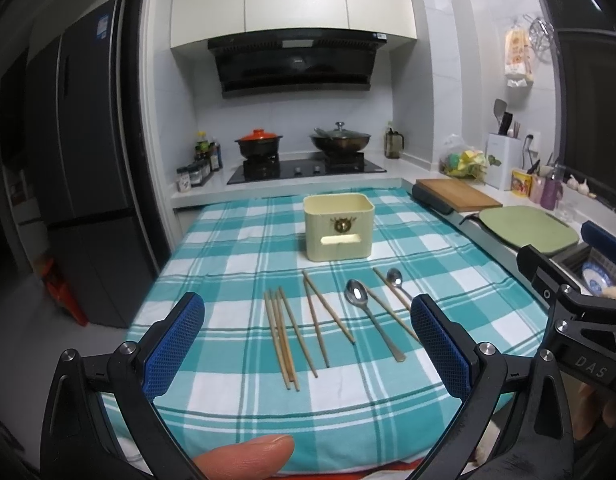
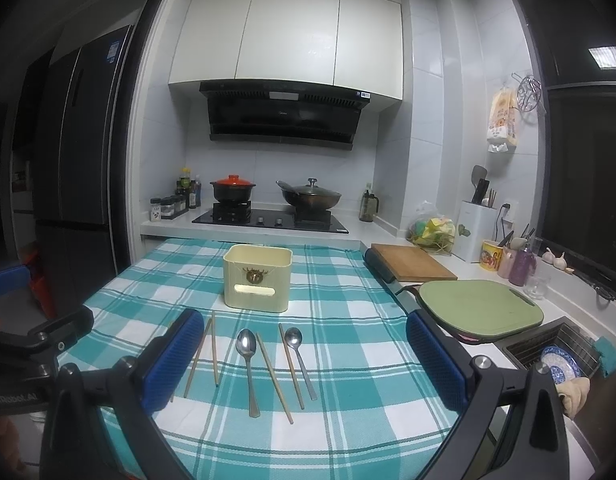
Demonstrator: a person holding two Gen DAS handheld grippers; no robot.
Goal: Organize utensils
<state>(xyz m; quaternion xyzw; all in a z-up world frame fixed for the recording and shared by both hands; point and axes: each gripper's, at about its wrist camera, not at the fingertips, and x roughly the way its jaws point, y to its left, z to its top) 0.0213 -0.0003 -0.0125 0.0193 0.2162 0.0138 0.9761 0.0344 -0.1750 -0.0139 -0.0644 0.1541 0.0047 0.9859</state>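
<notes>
Both tongs wide open, empty: left tongs (image 1: 308, 344), right tongs (image 2: 304, 364) hover at near desk edge. Chopsticks (image 1: 284, 336) and spoons (image 1: 363, 312) lie loose on cloth, fanned for single picks. Bin (image 1: 339, 227) stands far centre, likely destination.

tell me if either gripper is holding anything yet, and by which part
Nothing is held. The left gripper and right gripper are both open above the cloth, clear of the utensils.
</notes>
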